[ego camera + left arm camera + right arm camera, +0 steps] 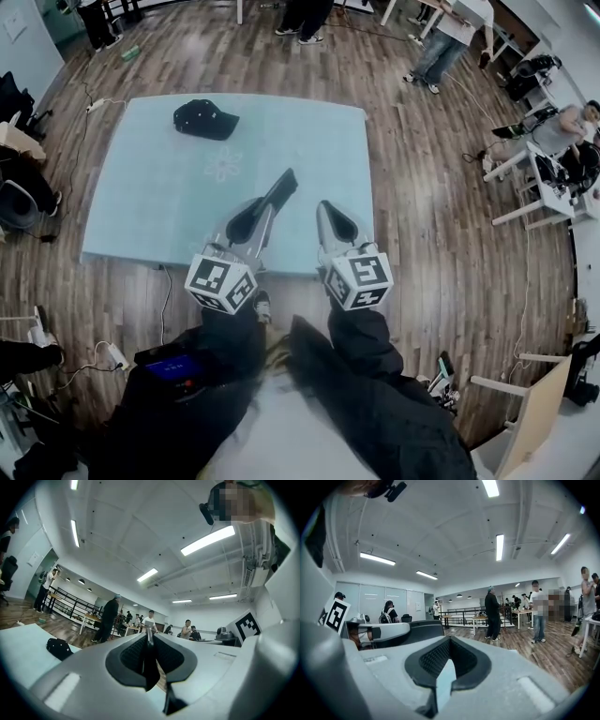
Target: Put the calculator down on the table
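Pale blue bench [150,206] on a wood-plank floor [441,216], all four edges in frame, near edge right below both claws. Bare top across most of its spread; only a black cap [204,118] near the far left corner, well apart from the claws. Open floor to the right of the bench as far as white desks [525,178] and a seated person [562,127]. Dark chairs [19,202] off the left edge, people standing [436,52] beyond the far edge.

Left claw [265,208] pinching the calculator [284,185], held in the air above the near part of the bench, clear of the top. A thin dark slab, black throughout from above, keys and display not to be made out. Edge-on in the left gripper view: a narrow dark line upright between the ribbed black pads [131,654], flat faces against them. Long axis in line with the claw, running away from the person and slanting toward the far right of the bench. Free end pointing that way, other end sunk between the pads.

Right claw [326,214] pressed together on nothing, just beside the left one, over the same near edge, tip toward the far side.
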